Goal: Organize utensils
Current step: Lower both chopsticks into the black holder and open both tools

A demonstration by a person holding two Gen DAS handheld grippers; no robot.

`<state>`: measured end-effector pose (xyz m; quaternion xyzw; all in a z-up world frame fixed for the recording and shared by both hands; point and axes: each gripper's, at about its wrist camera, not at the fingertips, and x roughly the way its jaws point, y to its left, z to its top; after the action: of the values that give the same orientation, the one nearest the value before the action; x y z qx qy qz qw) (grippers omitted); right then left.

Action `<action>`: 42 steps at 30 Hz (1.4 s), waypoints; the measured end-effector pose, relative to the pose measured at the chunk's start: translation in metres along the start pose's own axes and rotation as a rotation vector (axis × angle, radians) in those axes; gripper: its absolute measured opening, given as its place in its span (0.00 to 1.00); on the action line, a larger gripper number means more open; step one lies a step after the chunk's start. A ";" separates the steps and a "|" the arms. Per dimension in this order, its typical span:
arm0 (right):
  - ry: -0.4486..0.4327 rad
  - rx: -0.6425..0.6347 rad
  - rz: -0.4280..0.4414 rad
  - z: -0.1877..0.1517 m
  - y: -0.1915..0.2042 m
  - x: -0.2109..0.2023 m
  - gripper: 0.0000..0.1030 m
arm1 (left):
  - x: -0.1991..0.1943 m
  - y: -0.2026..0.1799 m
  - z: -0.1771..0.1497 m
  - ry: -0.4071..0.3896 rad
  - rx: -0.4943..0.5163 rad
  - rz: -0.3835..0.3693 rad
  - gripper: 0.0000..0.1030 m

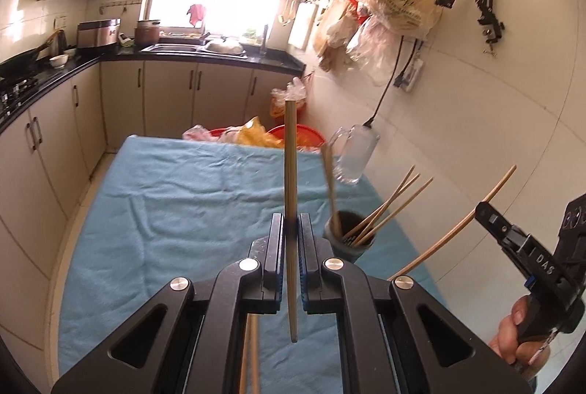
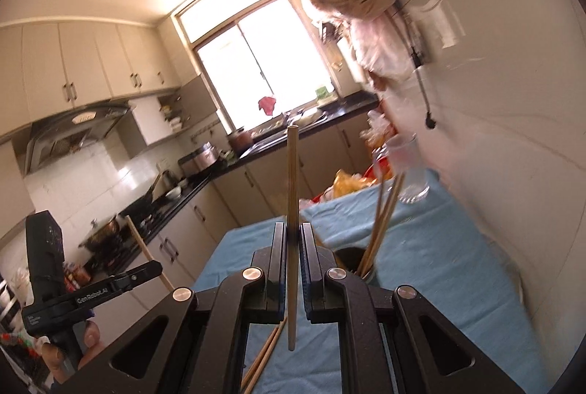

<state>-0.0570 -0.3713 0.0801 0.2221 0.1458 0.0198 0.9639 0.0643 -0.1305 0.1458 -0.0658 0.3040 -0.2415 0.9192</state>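
Beside holder (image 1: 349,240): glass mug (image 1: 353,155) | behind table (image 1: 164,196): red basins (image 1: 304,133)

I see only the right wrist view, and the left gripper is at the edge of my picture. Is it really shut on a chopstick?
Observer: Yes. The left gripper is shut on one chopstick, which stands nearly upright in it.
Operator: The dark cup is half hidden in my view. What is inside?
Observer: At least three chopsticks stand in it and lean to the right. One more, at its left side, is blurred.
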 end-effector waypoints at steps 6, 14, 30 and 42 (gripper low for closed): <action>-0.062 0.027 -0.048 0.027 -0.020 -0.003 0.07 | 0.018 -0.017 0.037 -0.033 -0.042 -0.062 0.06; -0.088 0.036 -0.076 0.051 -0.031 0.010 0.07 | 0.051 -0.036 0.075 -0.073 -0.077 -0.100 0.06; 0.012 0.009 -0.135 0.031 -0.056 0.077 0.07 | 0.150 -0.046 0.048 0.032 -0.093 -0.072 0.06; 0.093 -0.007 -0.158 0.010 -0.059 0.097 0.27 | 0.164 -0.035 0.032 0.092 -0.096 -0.058 0.27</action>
<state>0.0368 -0.4185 0.0363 0.2053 0.2074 -0.0457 0.9554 0.1839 -0.2414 0.0941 -0.1077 0.3551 -0.2559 0.8927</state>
